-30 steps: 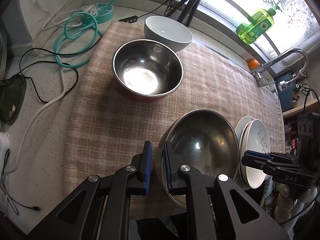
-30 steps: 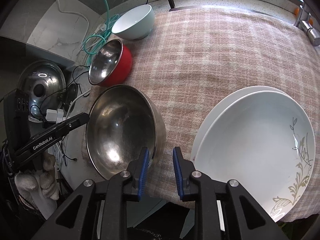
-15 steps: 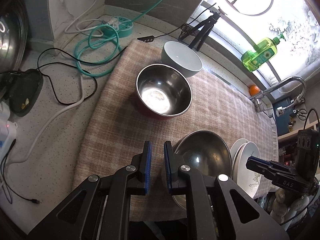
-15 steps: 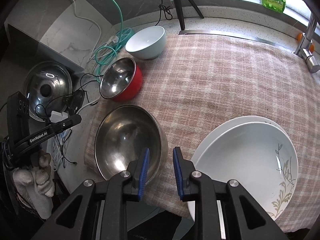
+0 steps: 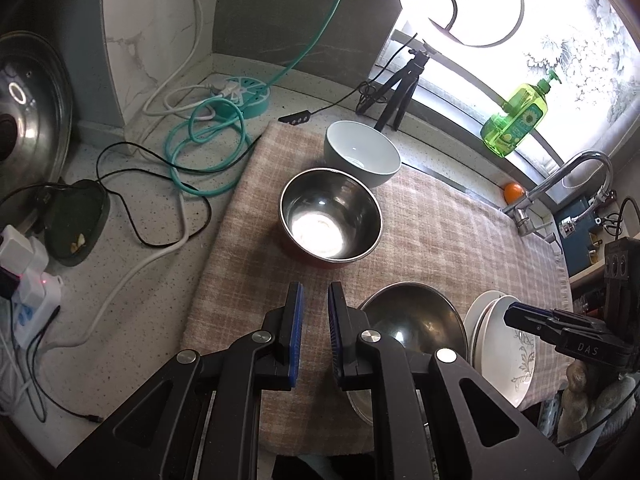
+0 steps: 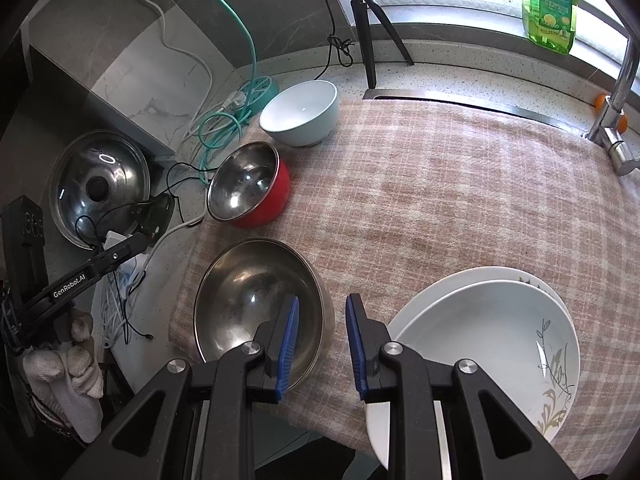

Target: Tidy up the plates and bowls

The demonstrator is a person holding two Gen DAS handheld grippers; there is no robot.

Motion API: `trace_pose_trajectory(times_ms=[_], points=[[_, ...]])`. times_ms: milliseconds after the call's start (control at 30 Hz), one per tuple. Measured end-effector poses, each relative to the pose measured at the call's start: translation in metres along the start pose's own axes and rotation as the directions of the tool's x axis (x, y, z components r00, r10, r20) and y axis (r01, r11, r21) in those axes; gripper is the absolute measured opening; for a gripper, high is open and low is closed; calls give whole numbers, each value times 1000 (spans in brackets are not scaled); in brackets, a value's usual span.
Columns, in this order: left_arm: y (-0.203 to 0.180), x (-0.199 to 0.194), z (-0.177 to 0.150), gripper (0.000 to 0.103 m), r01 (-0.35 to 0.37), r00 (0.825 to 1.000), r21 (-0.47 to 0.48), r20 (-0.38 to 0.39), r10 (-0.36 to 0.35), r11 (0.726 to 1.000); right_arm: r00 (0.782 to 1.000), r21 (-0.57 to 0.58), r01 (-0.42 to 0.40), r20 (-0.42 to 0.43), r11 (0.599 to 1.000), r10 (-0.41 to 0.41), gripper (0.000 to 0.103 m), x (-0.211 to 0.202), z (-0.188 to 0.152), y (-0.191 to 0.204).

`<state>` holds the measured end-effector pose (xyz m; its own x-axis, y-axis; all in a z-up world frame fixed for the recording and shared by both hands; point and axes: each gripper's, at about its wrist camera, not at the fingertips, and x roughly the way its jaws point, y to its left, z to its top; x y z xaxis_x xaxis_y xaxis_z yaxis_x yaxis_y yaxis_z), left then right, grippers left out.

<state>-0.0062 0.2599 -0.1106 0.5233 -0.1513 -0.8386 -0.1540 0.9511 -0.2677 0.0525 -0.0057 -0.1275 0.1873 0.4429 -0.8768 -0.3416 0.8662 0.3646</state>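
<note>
**A:** Taking the big steel bowl (image 6: 260, 300) as the marker, where does everything sit?

**B:** It rests at the near edge of the checked cloth (image 6: 460, 200). Behind it stands the red bowl (image 6: 250, 184) with a steel lining, and behind that the pale bowl (image 6: 300, 112). The stacked white plates (image 6: 480, 332), the top one with a leaf print, lie to its right, close beside it but not touching. All three bowls stand apart, none nested.

**A:** And the tools?

**B:** The left gripper (image 5: 314, 334) hangs over bare cloth just left of the big steel bowl, its jaws nearly pressed together with a thin gap and nothing in it. The right gripper (image 6: 322, 344) sits over the bowl's right rim, above the strip of cloth between it and the plates; its jaws stand a little apart and pinch nothing.

**A:** What might go wrong from here?

**B:** Neither gap looks wide enough to slip over a rim, so a descent without spreading first would probably knock the bowl instead of gripping it. The bowl is smooth steel and sits right at the edge where the cloth drops off; a nudge or a shallow pinch could likely send it sliding off. The plates overhang that edge too, so a sideways bump would be risky.
</note>
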Motion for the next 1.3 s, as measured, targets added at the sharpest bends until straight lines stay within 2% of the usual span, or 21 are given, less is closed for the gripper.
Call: trace_pose_trajectory(times_ms=[300,700,800,900,1300], points=[[-1,1,0,11,-2,1000,7,4,2,1000,1000,-2,-19,1,1000,19,22,-2,10,5],[29,22,10,11,70,993,-106,-83,-79,992,999,28,-49,-6,998,49,22,5,25,9],[36,29,14,15,80,991,-127,-97,-93,989,998,46,-65,-12,997,65,22,9,31,10],[42,35,19,15,93,988,-147,-108,-109,985,997,57,-78,-14,995,79,22,12,37,12],[49,66,44,15,137,975,-170,-149,-163,976,991,127,-121,-43,984,128,22,43,70,27]])
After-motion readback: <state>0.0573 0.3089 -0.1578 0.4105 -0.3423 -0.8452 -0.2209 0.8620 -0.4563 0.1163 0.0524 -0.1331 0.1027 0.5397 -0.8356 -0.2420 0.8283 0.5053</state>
